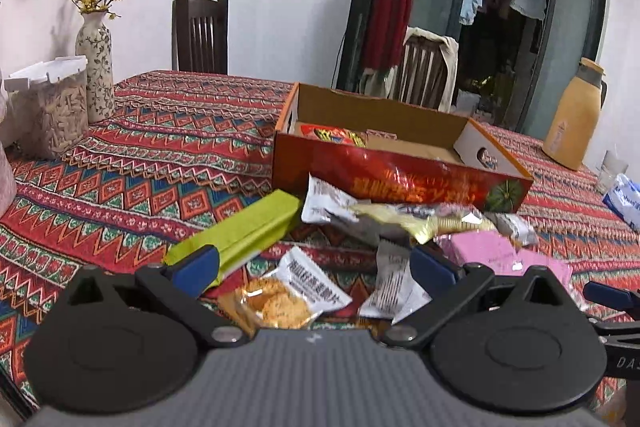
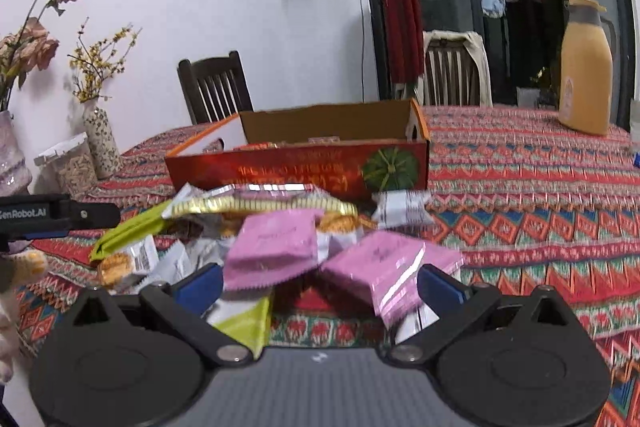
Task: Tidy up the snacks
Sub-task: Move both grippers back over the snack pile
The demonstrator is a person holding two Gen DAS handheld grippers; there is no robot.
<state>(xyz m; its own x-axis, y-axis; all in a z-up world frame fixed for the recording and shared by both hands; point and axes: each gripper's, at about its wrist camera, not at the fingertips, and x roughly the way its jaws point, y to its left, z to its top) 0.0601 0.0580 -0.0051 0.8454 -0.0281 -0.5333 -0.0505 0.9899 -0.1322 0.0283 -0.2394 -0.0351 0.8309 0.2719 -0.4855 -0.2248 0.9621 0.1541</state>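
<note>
A red cardboard box [image 1: 400, 183] [image 2: 296, 171] stands open on the patterned tablecloth with a red packet [image 1: 334, 137] inside. In front of it lies a pile of snacks: a green packet [image 1: 240, 235], a clear cracker packet [image 1: 280, 295], white wrappers [image 1: 392, 287] and pink packets [image 2: 276, 247] [image 2: 384, 267]. My left gripper [image 1: 316, 267] is open above the cracker packet, holding nothing. My right gripper [image 2: 320, 281] is open just over the two pink packets, nothing clamped. The left gripper's body [image 2: 52, 215] shows at the left edge of the right wrist view.
A floral vase [image 1: 96, 67] and a lidded tub of seeds [image 1: 52, 107] stand at the table's far left. A yellow jug [image 1: 572, 119] [image 2: 584, 67] stands at the far right. Two chairs [image 1: 200, 35] [image 1: 428, 71] sit behind the table. A blue-white pack [image 1: 624, 199] lies at the right edge.
</note>
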